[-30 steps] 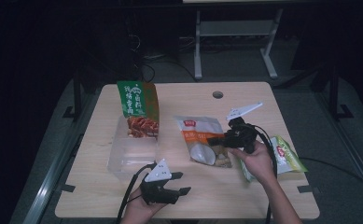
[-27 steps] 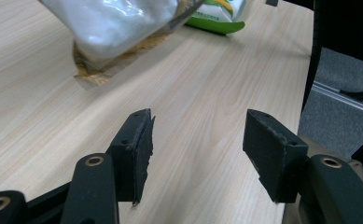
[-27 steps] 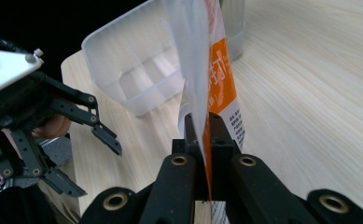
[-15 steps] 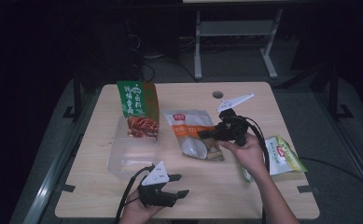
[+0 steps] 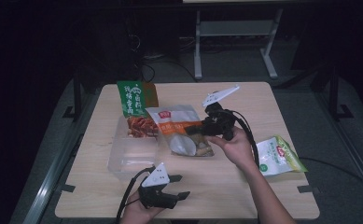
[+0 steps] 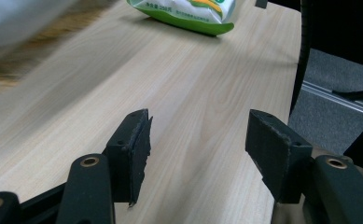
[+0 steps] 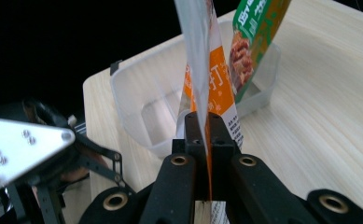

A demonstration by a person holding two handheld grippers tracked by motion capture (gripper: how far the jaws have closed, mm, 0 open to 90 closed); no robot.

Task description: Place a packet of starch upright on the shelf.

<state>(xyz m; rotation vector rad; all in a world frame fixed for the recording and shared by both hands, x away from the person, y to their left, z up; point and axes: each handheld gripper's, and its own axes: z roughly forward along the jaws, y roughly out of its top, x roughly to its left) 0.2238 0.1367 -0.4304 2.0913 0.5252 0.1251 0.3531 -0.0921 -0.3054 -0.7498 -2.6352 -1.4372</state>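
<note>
Now right tongs (image 7: 206, 140) clamped on the edge of the orange-and-white foil snack pouch (image 5: 181, 133), held above the surface just right of the clear plastic tub (image 5: 132, 156); left tongs (image 6: 198, 149) apart, empty, nearer tub.

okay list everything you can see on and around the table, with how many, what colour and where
orange-and-white snack bag: one, orange and white, mid-table, clamped at its edge by the right gripper
green-and-red snack bag: one, green top, reddish food print, standing in the far end of the bin
clear plastic bin: one, transparent, left of centre
green-and-white pouch: one, lying flat near the right edge
table: one, light wood
metal stand: one, grey, on the floor behind
left gripper: one, black, near edge, jaws open over bare wood
right gripper: one, black, mid-table, shut
</note>
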